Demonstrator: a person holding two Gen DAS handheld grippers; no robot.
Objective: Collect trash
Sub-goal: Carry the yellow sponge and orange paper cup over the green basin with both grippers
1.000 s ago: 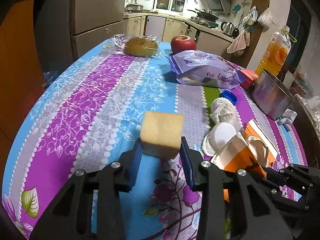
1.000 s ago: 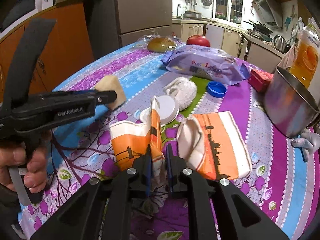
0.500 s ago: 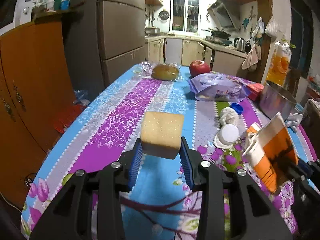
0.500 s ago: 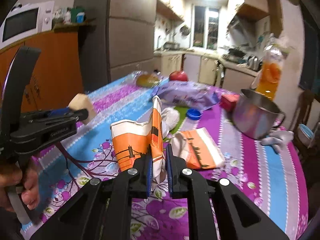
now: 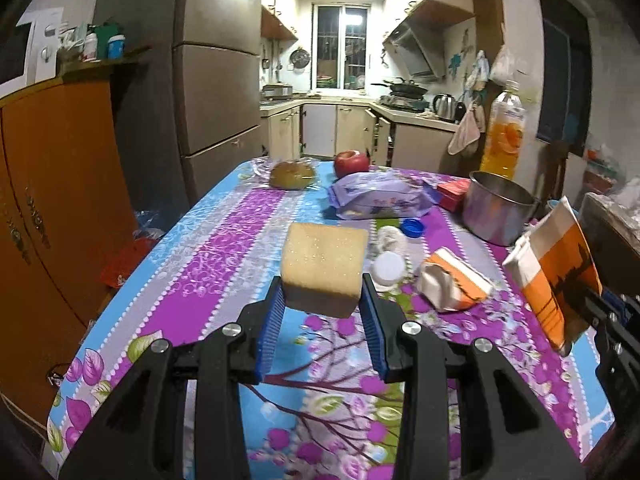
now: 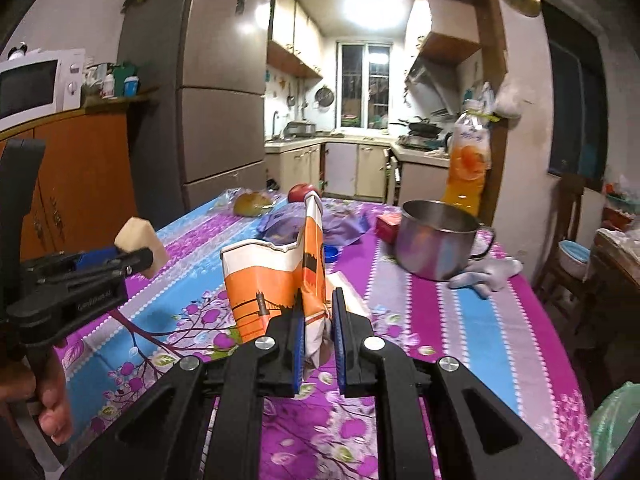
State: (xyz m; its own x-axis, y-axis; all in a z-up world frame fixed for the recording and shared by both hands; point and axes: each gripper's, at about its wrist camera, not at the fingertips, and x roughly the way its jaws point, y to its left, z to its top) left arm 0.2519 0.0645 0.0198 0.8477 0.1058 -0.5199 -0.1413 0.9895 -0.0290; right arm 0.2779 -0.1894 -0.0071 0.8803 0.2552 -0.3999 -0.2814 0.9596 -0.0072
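Note:
My left gripper (image 5: 322,306) is shut on a yellow sponge block (image 5: 324,264), held above the flowered tablecloth (image 5: 208,264); the right wrist view shows the same sponge (image 6: 142,246) in the left gripper (image 6: 132,258) at the left. My right gripper (image 6: 316,308) is shut on a torn orange and white paper cup (image 6: 276,280), lifted off the table; that cup (image 5: 554,276) hangs at the right edge of the left wrist view. A second crushed orange cup (image 5: 454,280), a white lid (image 5: 388,268), a crumpled tissue (image 5: 390,236) and a blue bottle cap (image 5: 414,227) lie on the table.
Farther back lie a purple snack bag (image 5: 380,200), a wrapped bun (image 5: 292,175), a red apple (image 5: 351,162), a red box (image 5: 454,190), a steel pot (image 6: 436,238) and an orange drink bottle (image 6: 468,160). A grey glove (image 6: 486,274) lies by the pot. A green bag (image 6: 612,420) shows at bottom right.
Both grippers have risen and pulled back from the table, the left with the sponge, the right with the torn cup. More of the kitchen shows behind.

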